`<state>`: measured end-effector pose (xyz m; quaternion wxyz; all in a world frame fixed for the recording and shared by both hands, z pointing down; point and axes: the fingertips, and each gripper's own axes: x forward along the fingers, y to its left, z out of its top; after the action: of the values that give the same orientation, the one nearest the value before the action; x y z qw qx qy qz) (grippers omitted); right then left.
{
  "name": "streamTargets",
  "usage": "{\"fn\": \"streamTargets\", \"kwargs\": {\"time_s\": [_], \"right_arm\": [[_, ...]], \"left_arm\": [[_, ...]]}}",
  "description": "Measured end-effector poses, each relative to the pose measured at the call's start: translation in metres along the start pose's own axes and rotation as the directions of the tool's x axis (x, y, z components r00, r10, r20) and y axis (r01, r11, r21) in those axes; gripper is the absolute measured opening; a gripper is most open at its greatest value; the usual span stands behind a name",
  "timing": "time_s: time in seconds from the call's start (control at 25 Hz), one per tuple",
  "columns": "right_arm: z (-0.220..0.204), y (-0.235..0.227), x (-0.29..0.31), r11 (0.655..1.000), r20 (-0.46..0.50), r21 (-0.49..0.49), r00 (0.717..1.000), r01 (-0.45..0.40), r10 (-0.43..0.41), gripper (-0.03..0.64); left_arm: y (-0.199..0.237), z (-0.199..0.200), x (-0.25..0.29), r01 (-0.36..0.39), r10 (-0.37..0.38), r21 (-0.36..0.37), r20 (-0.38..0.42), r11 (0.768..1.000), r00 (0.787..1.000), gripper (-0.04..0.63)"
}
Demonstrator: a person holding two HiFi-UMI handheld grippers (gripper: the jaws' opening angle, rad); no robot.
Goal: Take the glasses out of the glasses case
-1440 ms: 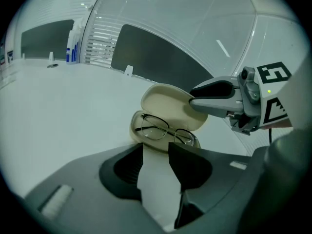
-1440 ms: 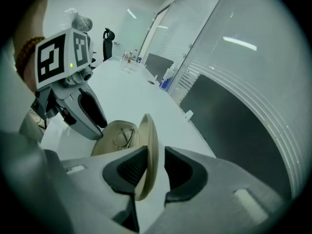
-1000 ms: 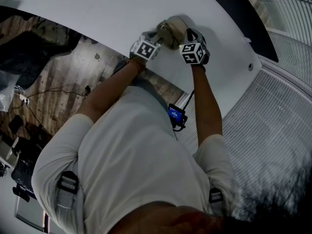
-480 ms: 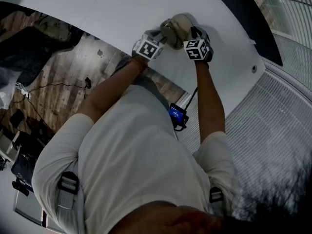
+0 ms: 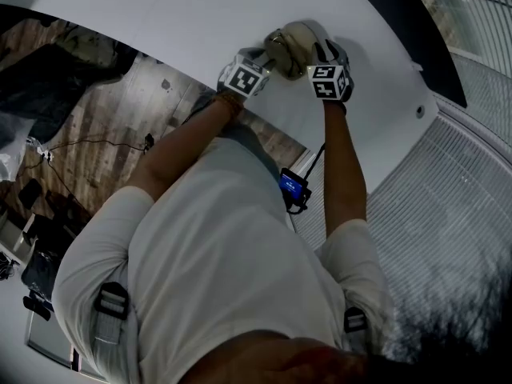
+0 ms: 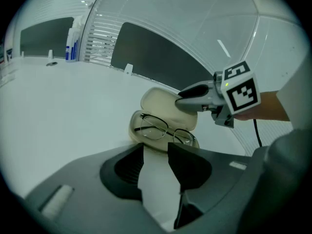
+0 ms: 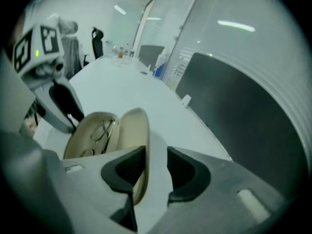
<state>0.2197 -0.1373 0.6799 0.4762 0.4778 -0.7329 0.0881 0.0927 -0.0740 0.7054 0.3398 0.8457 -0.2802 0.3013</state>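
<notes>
- Two lenses in a thin wire-like frame: the glasses (image 6: pixel 163 130) look light but fragile. The slender arms would bend under a hard pad, and the lenses would smear or scratch.
- The best hold, I judge, is the bridge or the top bar of the frame. Pinch it gently and lift it straight up; the lenses and the folded arms are better left alone.
- The glasses lie folded flat in the lower shell (image 6: pixel 136 128) of the glasses case (image 5: pixel 294 42) and are not yet out of it.
- The glasses case is a pale, hard clamshell sitting open on the white worktop (image 6: pixel 58 111). Its lid (image 7: pixel 135 126) is raised nearly upright behind the shell. Nothing but the glasses shows inside.
- The case looks smooth and light. It may well slide on the worktop as the frame is drawn out, or the lid may fall shut, unless one tool steadies it.
- The left tool (image 6: pixel 156 146) has its jaws apart with only bare worktop between them. Its tips are just short of the shell's near rim, and it holds nothing.
- The right tool (image 7: pixel 156 150) also has its jaws apart, and they have just been opening. The edge of the lid stands between them, close against one jaw with a clear gap at the other, so the lid is not clamped.
- In the head view both tools sit close on either side of the case, near the worktop's edge.
</notes>
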Motion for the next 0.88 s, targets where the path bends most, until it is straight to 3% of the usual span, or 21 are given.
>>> {"fn": "streamTargets", "kwargs": {"time_s": [0.08, 0.44, 0.88], "right_arm": [[0.012, -0.002, -0.019, 0.997, 0.055, 0.070, 0.998, -0.013, 0.009, 0.189], [0.014, 0.022, -0.045, 0.999, 0.110, 0.007, 0.993, -0.051, 0.050, 0.187], [0.048, 0.062, -0.047, 0.993, 0.171, -0.045, 0.978, -0.110, 0.116, 0.187]], "left_arm": [[0.001, 0.000, -0.001, -0.001, 0.001, 0.003, -0.005, 1.000, 1.000, 0.164], [0.002, -0.006, 0.005, -0.011, 0.012, 0.002, -0.026, 1.000, 1.000, 0.161], [0.004, -0.002, 0.005, -0.016, 0.016, -0.001, -0.007, 1.000, 1.000, 0.161]]}}
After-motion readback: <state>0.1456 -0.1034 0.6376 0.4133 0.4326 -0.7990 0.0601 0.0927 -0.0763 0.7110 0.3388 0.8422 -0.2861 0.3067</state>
